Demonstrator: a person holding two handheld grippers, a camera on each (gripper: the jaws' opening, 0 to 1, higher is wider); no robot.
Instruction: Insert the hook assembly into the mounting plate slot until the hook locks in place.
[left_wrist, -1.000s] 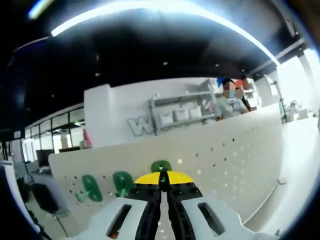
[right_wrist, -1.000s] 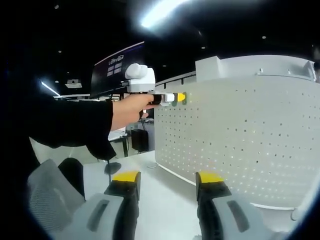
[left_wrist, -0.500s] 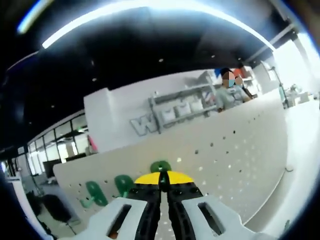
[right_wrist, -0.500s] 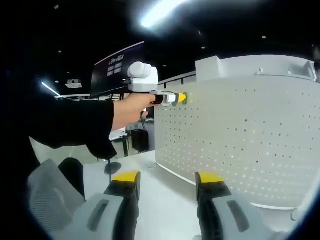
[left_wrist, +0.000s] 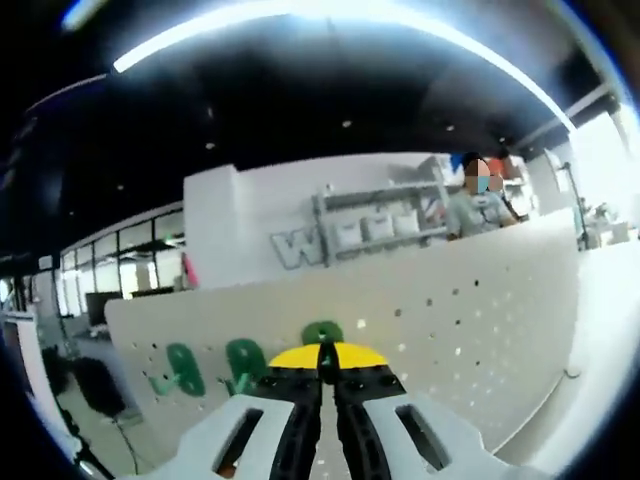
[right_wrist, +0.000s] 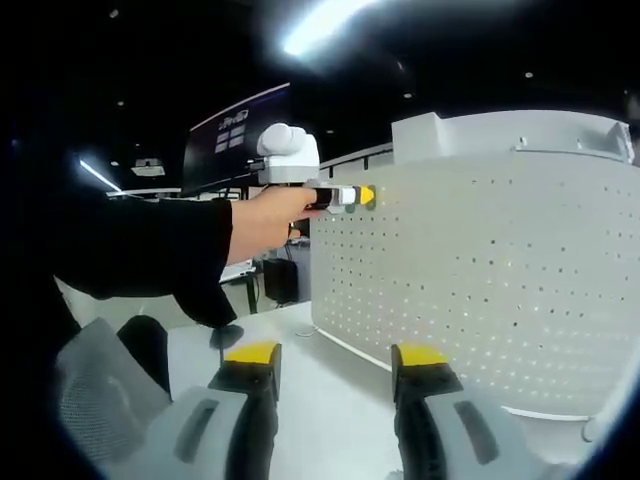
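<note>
We are pressing the green hook (left_wrist: 322, 332), pinched in the closed left tongs (left_wrist: 322, 352), against the pegboard (right_wrist: 480, 270) near its upper edge, beside two seated hooks (left_wrist: 215, 365). The right tongs (right_wrist: 335, 352) are gaping idle above the counter (right_wrist: 330, 410). Tilting could leave the hook unlocked.

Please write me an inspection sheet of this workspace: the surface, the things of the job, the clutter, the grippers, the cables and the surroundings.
Surface: white table, bare where visible, carrying the upright pegboard.
Job's things: white pegboard; three green hooks on it, left hook, middle hook, third hook just beyond the left gripper's tips.
Clutter: nothing seen.
Grippers: left gripper jaws closed, at the pegboard near its top edge, held by a hand; whether it grips the third hook cannot be told. Right gripper open, holding nothing, above the table.
Cables: nothing seen.
Surroundings: wall shelf, a person behind the pegboard, ceiling light strip, dark screen.
</note>
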